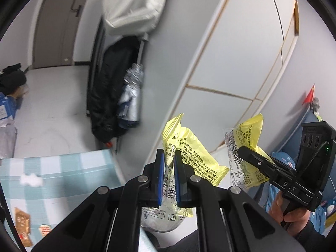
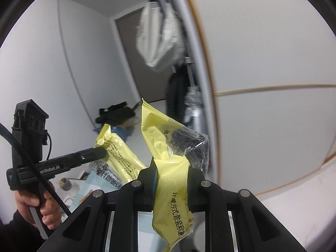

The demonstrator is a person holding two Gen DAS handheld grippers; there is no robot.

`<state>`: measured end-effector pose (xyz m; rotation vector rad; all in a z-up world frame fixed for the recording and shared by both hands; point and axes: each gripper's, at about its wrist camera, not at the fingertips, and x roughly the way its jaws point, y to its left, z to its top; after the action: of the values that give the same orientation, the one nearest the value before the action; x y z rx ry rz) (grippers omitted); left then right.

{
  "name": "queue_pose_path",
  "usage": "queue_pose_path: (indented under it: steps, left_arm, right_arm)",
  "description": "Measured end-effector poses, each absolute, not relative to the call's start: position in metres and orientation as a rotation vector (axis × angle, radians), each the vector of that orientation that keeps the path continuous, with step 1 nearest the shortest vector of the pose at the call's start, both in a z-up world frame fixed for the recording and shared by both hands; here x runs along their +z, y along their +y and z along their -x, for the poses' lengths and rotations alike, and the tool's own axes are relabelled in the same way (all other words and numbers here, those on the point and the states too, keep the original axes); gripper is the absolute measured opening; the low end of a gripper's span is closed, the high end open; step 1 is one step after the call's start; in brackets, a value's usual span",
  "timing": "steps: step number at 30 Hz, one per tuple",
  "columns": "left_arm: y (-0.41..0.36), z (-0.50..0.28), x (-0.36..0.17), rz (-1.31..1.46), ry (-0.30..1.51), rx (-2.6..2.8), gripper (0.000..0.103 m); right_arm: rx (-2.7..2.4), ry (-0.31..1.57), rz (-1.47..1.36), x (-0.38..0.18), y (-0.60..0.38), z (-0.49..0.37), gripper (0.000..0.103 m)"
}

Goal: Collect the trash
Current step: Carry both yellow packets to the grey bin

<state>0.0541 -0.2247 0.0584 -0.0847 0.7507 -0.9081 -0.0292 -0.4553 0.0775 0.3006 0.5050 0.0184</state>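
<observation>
My left gripper is shut on a yellow and clear snack wrapper, held up in the air; it also shows in the right wrist view. My right gripper is shut on a second yellow snack wrapper, also held up, and shows in the left wrist view to the right of the first. A white crumpled tissue and small brown and red-and-white packets lie on the checked blue tablecloth at lower left.
White cabinet doors stand close ahead. A black coat, a folded silver umbrella and a white bag hang on a rack. Dark clothes and a blue box lie on the floor at left.
</observation>
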Motion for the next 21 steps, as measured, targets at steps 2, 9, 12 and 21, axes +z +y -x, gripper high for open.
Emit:
queue_pose_path:
  steps: [2, 9, 12, 21]
  left_arm:
    - [-0.239, -0.054, 0.050, 0.062, 0.766, -0.915, 0.005]
    - [-0.289, -0.068, 0.002, 0.018, 0.897, -0.948, 0.005]
    - [-0.308, -0.073, -0.025, -0.030, 0.953, -0.946, 0.005]
    - [-0.349, -0.074, -0.092, -0.218, 1.079, -0.910, 0.005]
  right_arm:
    - [-0.010, 0.517, -0.330, 0.066, -0.475, 0.033, 0.020]
    - [-0.081, 0.622, -0.438, 0.009, -0.527, 0.032, 0.020]
    - [-0.099, 0.686, -0.485, -0.022, -0.541, 0.028, 0.020]
    - [-0.116, 0.837, -0.614, -0.110, -0.563, 0.012, 0.020]
